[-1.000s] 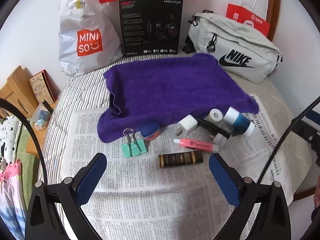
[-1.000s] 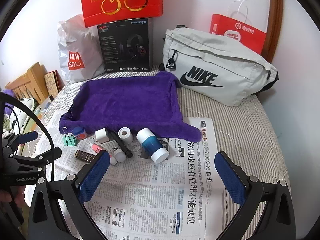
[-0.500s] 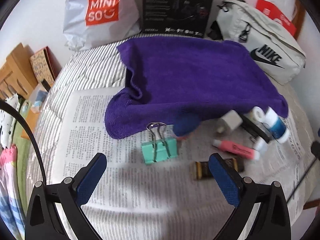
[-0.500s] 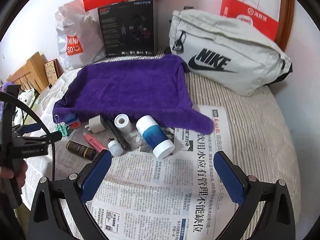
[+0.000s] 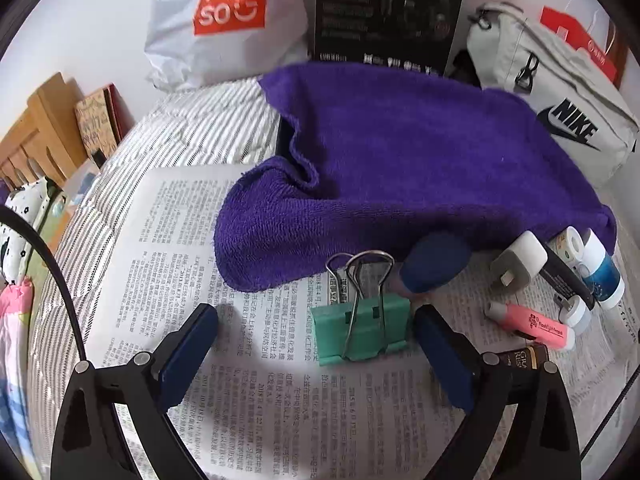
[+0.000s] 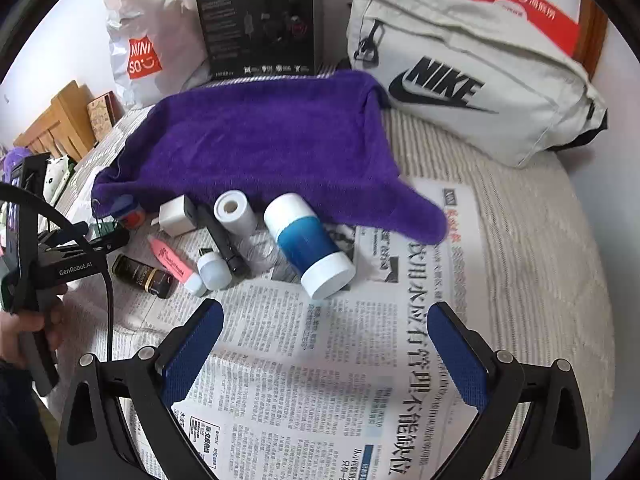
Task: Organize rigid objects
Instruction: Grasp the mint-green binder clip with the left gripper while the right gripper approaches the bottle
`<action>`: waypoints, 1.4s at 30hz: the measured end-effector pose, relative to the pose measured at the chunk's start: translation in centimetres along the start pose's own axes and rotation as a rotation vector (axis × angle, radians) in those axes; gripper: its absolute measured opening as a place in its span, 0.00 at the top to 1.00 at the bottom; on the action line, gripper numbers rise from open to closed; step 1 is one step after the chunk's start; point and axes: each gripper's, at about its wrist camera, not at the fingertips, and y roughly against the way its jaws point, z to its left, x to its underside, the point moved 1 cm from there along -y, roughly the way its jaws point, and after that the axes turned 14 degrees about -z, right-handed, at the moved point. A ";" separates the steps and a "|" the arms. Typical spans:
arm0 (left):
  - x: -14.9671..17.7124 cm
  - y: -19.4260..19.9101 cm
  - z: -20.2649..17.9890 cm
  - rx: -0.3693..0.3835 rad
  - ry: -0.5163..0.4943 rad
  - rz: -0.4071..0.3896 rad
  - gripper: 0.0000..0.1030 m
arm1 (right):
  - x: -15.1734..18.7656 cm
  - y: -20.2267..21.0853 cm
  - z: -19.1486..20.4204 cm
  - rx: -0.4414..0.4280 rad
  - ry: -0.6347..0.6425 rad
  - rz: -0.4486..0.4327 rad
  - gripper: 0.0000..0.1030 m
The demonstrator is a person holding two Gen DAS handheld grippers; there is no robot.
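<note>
Since a second ago, the left hand-held gripper [image 5: 316, 336] has closed in on the green binder clip [image 5: 360, 330], which now sits low in the frame's centre between its wide-open, empty jaws, right pad nearly touching it, likely lined up for a grasp. Lower in its own frame, the right hand-held gripper [image 6: 326, 340] hangs open and empty over the newspaper [image 6: 320, 392], short of the blue-and-white bottle [image 6: 308, 242].

A home: striped bedding [image 6: 520, 240], shopping bags [image 6: 136, 56], wooden furniture [image 6: 52, 128].
</note>
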 end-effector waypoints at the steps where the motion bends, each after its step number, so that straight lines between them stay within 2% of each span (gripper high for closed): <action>1: 0.2 0.2 0.0 -0.001 -0.001 -0.019 0.04 | 0.1 -0.1 0.0 -0.001 0.002 0.006 0.02; 5: 0.1 0.1 -0.1 0.001 -0.001 -0.028 0.03 | 0.3 -0.5 0.0 0.006 0.008 0.012 0.02; 7: 0.1 0.0 -0.1 0.004 -0.006 -0.024 0.00 | 0.4 -0.7 0.1 0.002 0.004 0.019 0.02; 26: 0.4 0.2 -0.2 -0.012 0.007 -0.021 0.02 | 1.5 -2.0 0.3 -0.024 0.000 0.064 0.02; 32: 0.1 0.6 -0.6 -0.022 0.021 -0.010 0.28 | 2.0 -2.0 -0.1 -0.020 0.013 0.063 0.02; 33: 0.0 0.7 -0.7 -0.018 0.015 -0.005 0.35 | 2.1 -2.0 -0.2 -0.018 0.010 0.061 0.02; 34: -0.1 0.8 -0.8 -0.013 0.011 -0.004 0.46 | 2.1 -2.0 -0.4 -0.018 0.005 0.059 0.02; 37: -0.1 1.1 -1.1 0.003 -0.005 -0.004 0.61 | 1.9 -2.0 -1.0 -0.014 -0.009 0.050 0.02; 42: -0.1 1.2 -0.6 0.047 0.004 -0.004 0.61 | 0.8 -1.5 -1.6 -0.022 -0.012 -0.004 0.02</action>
